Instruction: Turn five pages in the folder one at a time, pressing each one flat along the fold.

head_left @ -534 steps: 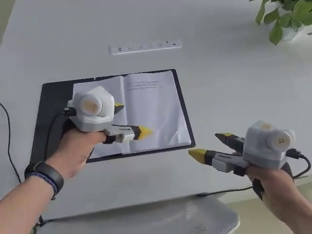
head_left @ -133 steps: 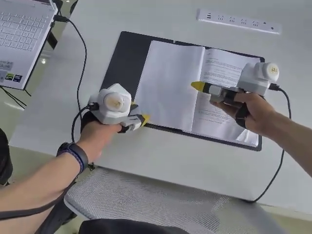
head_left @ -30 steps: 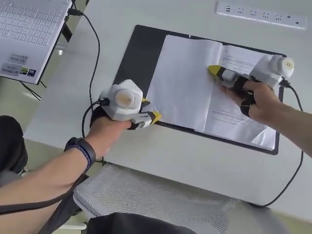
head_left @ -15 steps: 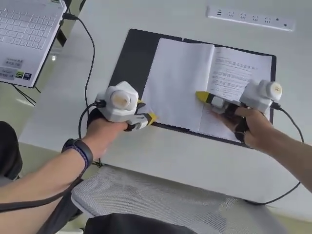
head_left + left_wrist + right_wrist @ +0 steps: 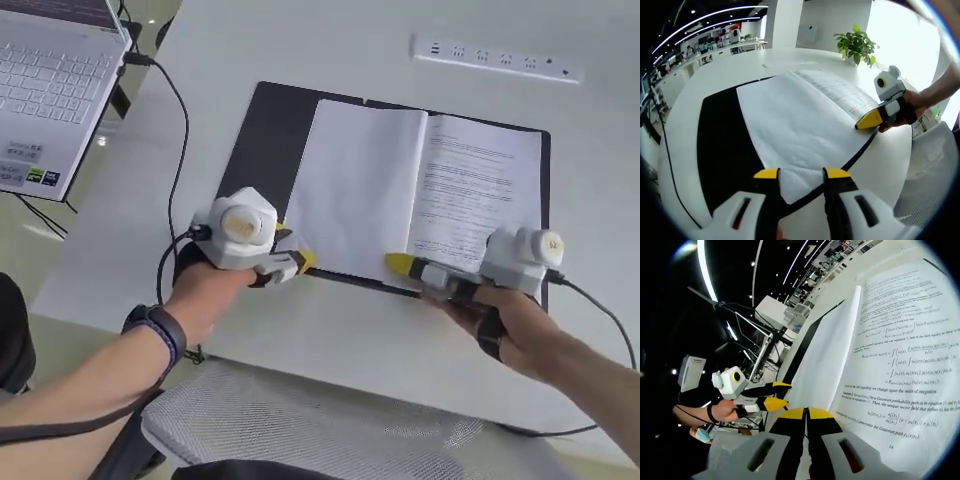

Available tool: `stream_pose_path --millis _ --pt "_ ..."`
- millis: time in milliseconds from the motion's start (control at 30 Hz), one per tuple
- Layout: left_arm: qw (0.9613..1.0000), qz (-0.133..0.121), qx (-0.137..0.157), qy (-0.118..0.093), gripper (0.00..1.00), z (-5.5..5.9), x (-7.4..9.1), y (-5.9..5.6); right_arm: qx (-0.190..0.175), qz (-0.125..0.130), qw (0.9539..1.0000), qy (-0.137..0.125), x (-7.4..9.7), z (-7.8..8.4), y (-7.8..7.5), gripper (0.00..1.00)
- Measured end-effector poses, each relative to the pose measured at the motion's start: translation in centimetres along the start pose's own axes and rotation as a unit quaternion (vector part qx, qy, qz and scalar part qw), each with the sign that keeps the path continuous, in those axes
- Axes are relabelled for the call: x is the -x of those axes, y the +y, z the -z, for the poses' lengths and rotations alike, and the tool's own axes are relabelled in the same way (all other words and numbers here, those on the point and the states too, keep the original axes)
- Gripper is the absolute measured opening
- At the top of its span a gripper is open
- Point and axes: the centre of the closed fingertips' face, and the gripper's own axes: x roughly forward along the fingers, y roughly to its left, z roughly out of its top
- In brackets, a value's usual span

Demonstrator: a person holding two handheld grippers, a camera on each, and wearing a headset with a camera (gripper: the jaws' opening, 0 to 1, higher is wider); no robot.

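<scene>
The black folder lies open on the white table. Its left page is blank and flat; its right page carries printed text. My right gripper is shut, its yellow tips resting at the near end of the fold, by the folder's front edge. In the right gripper view those tips sit together at the foot of the fold, beside the printed page. My left gripper stands open at the blank page's near left corner, and the page corner lies between its jaws, untouched.
An open laptop sits at the far left with a cable running toward the left hand. A white power strip lies behind the folder. A mesh chair stands below the table's front edge. A potted plant stands farther back.
My shut right gripper has slid along the fold from its upper part down to the folder's near edge. The left gripper has stayed at the page's corner.
</scene>
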Motion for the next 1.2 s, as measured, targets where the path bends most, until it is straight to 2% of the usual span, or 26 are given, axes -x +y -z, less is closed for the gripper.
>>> stream_pose_path --millis 100,267,433,700,933,1000,1200 --pt "1.0000 0.000 0.000 -0.001 0.32 0.0 0.0 0.0 -0.001 0.000 1.0000 0.005 0.3 0.8 0.2 0.00" --pt "1.0000 -0.001 0.001 -0.002 0.33 0.0 0.0 0.0 -0.007 0.002 1.0000 0.004 0.6 1.3 0.3 0.00" --pt "1.0000 0.000 0.000 -0.002 0.33 0.1 0.1 0.0 -0.002 0.004 0.9999 0.014 0.6 1.8 0.4 0.00" --pt "1.0000 0.000 -0.002 0.000 0.33 0.2 0.3 -0.1 -0.008 0.007 0.9999 0.013 0.6 2.0 0.5 0.00" --pt "1.0000 0.002 -0.001 0.006 0.34 0.2 0.4 -0.2 -0.022 0.015 0.9996 0.013 0.8 2.0 0.4 0.00" --pt "0.9999 0.006 0.009 0.012 0.35 0.1 0.5 -0.2 -0.009 0.014 0.9998 0.013 1.1 1.6 0.3 0.00" --pt "0.9999 0.006 0.002 0.015 0.40 -0.1 1.0 -0.9 -0.001 0.020 0.9998 0.001 2.3 0.5 -0.3 0.02"
